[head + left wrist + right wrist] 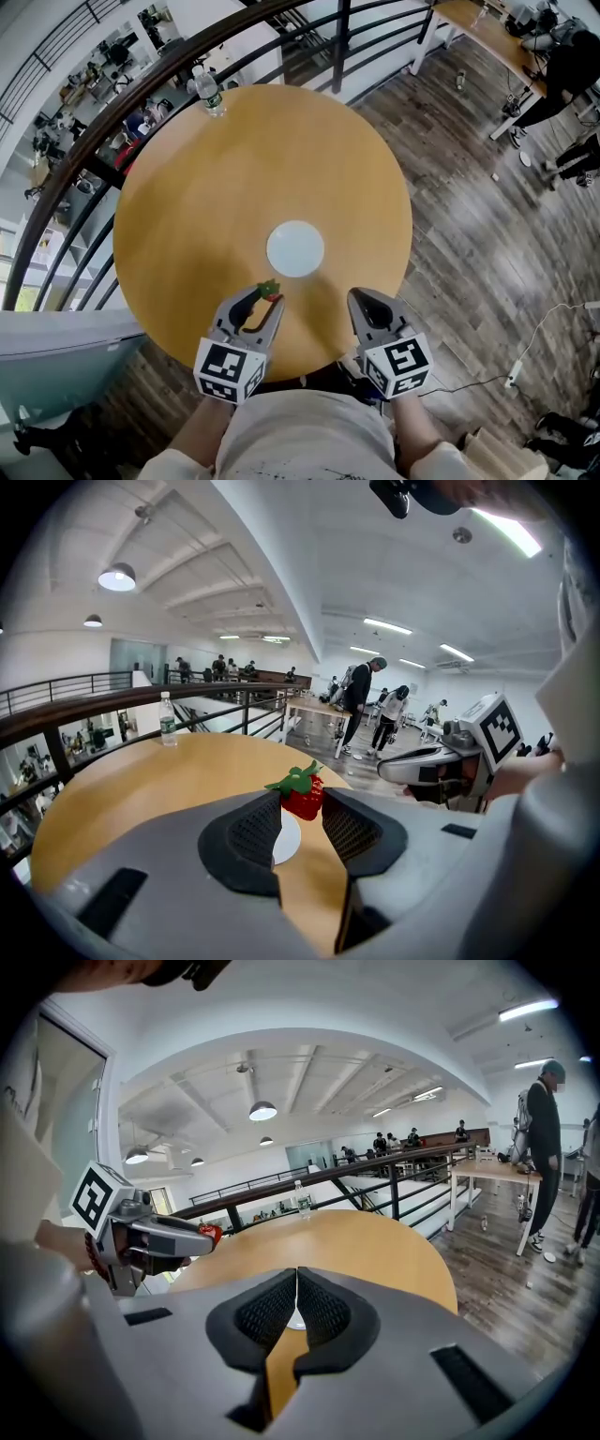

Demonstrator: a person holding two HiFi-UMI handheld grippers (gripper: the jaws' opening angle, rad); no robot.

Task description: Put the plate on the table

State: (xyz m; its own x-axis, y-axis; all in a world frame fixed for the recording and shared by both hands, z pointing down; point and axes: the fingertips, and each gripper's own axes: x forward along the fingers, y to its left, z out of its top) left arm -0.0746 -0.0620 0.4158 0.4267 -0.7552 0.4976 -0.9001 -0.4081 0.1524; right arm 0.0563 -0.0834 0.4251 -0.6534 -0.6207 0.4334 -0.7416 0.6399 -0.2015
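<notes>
A small white plate lies flat near the middle of the round wooden table. My left gripper hovers just short of the plate, shut on a red toy strawberry with green leaves. In the left gripper view the strawberry sits between the pads at their tips, with the plate partly showing behind the jaws. My right gripper hangs over the table's near right edge, its jaws shut with nothing between them. In the right gripper view only a sliver of plate peeks past the jaws.
A clear water bottle stands at the table's far edge by the dark railing. Wooden floor lies to the right, with a desk and people farther off. A pale blue panel stands at the lower left.
</notes>
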